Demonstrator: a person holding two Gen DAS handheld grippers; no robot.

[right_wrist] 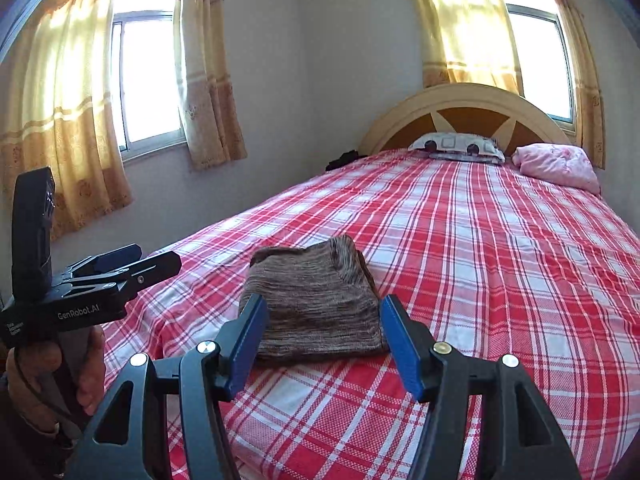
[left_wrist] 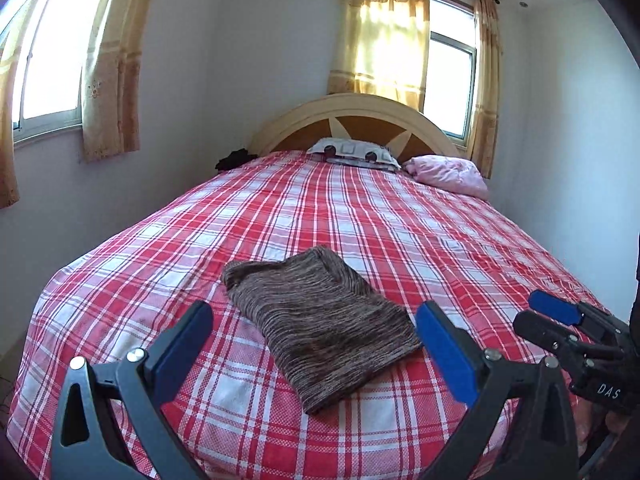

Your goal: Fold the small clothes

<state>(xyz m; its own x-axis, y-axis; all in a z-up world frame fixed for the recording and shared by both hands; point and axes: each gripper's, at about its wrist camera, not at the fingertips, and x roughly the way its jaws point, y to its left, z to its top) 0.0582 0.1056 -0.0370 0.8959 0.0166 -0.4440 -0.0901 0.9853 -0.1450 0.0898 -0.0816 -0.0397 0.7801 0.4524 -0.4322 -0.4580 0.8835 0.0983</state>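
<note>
A brown striped knit garment [left_wrist: 320, 326] lies folded into a flat rectangle on the red plaid bed sheet [left_wrist: 360, 220]; it also shows in the right wrist view [right_wrist: 316, 304]. My left gripper [left_wrist: 314, 324] is open and empty, held above the bed's near end with the garment in front of its fingers. My right gripper [right_wrist: 322, 320] is open and empty, just in front of the garment's near edge. The right gripper also shows at the right of the left wrist view [left_wrist: 556, 312], and the left gripper at the left of the right wrist view [right_wrist: 132, 258].
A patterned pillow [left_wrist: 354, 152] and a pink bundle [left_wrist: 448, 174] lie at the curved wooden headboard [left_wrist: 352, 110]. Walls with curtained windows stand to the left [right_wrist: 148, 80] and behind the bed. A dark item [left_wrist: 234, 158] sits at the bed's far left corner.
</note>
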